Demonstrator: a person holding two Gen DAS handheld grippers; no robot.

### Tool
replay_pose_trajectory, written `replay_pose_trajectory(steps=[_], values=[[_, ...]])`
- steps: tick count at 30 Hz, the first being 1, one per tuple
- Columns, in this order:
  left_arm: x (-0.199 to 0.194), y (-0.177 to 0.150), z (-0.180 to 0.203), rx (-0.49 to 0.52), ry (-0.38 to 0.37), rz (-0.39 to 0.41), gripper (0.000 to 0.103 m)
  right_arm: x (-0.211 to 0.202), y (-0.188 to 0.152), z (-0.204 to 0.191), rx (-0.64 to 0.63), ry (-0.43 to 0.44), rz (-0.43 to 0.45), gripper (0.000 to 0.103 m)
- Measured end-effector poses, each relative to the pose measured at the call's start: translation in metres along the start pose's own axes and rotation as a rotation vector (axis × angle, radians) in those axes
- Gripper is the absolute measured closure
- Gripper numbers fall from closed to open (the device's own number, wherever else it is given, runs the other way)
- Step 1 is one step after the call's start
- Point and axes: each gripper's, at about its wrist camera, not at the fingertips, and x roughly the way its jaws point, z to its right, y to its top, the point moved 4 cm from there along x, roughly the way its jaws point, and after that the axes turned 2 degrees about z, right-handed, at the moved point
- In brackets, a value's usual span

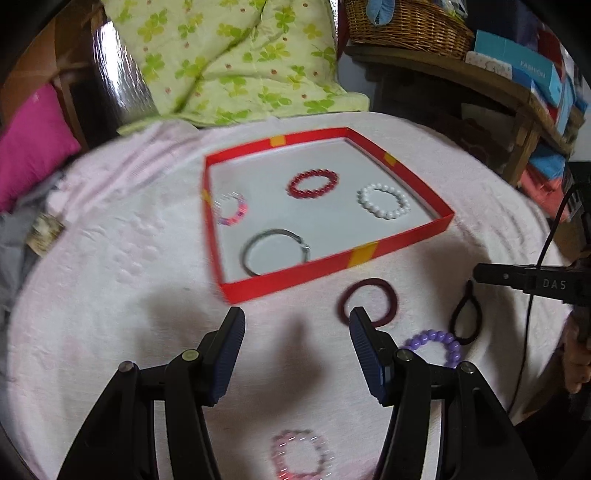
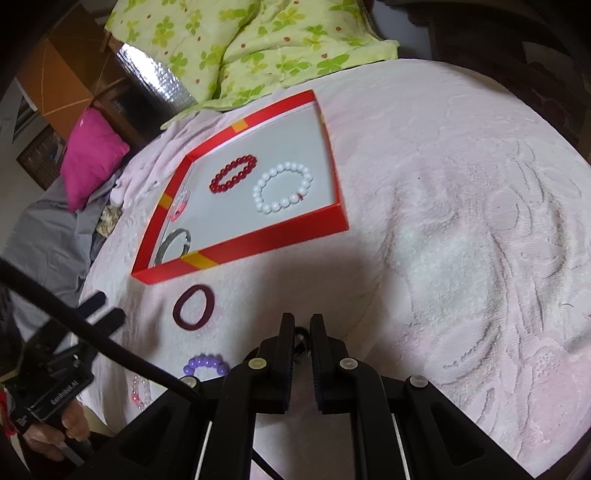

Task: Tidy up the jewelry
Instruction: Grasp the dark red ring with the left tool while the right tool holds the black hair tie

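A red box lid (image 1: 406, 240) (image 2: 258, 243) lies on the pale pink blanket and holds a red bead bracelet (image 1: 313, 183) (image 2: 232, 173), a white bead bracelet (image 1: 384, 201) (image 2: 282, 187), a pink-and-clear bracelet (image 1: 232, 209) and a grey bangle (image 1: 275, 251) (image 2: 173, 243). Outside it lie a maroon hair tie (image 1: 367, 301) (image 2: 194, 306), a purple bead bracelet (image 1: 439, 345) (image 2: 207, 363), a thin black hair tie (image 1: 466, 314) and a pink bead bracelet (image 1: 301, 456) (image 2: 141, 391). My left gripper (image 1: 297, 325) is open and empty over the blanket. My right gripper (image 2: 302, 326) is shut on the thin black hair tie.
A green flowered quilt (image 1: 236, 59) and a magenta pillow (image 1: 33, 144) lie behind the lid. A wicker basket (image 1: 406, 26) and boxes sit on a wooden shelf (image 1: 517, 96) at the right. A black cable (image 1: 546, 240) hangs at the right.
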Motion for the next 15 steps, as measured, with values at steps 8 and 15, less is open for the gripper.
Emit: replay_pose_trajectory(steps=[8, 15], values=[[0.030, 0.001, 0.015, -0.024, -0.058, -0.035, 0.043, 0.005, 0.002, 0.009, 0.038, 0.026, -0.017, 0.093], [0.058, -0.002, 0.024, -0.031, -0.086, -0.100, 0.044, 0.010, 0.002, 0.019, 0.089, 0.090, -0.059, 0.078]])
